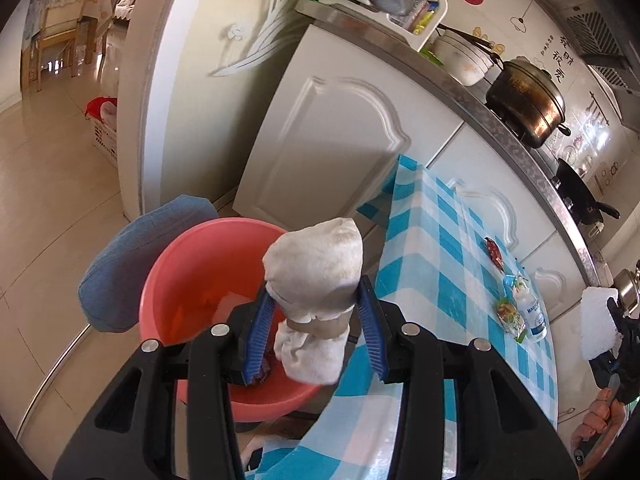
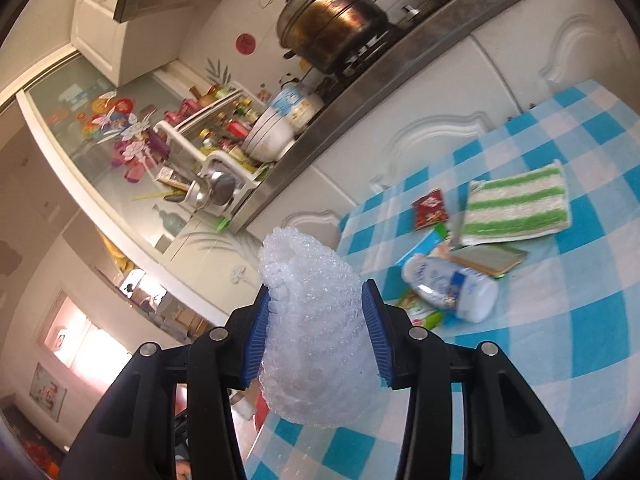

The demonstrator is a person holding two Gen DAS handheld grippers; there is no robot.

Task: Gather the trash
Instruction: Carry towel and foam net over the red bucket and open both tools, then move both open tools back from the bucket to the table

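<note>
In the left wrist view my left gripper [image 1: 316, 292] is shut on a crumpled white paper wad [image 1: 316, 264], held above the pink basin [image 1: 188, 276] that stands beside the table. The basin holds some pale scraps. In the right wrist view my right gripper [image 2: 316, 296] is shut on a wad of clear bubble wrap [image 2: 316, 340] over the blue checked tablecloth [image 2: 560, 340]. On the cloth lie a white bottle [image 2: 452, 284], a red packet [image 2: 430, 210] and green wrappers [image 2: 424, 312]. The left wrist view shows the same bottle [image 1: 530, 312] and red packet [image 1: 493, 250].
A green striped cloth [image 2: 516, 204] and a flat booklet [image 2: 492, 258] lie on the table. A blue cushion [image 1: 128, 264] sits behind the basin. White cabinet doors [image 1: 332, 140] and a counter with pots [image 1: 528, 100] run along the table. A white crate [image 1: 105, 136] stands on the floor.
</note>
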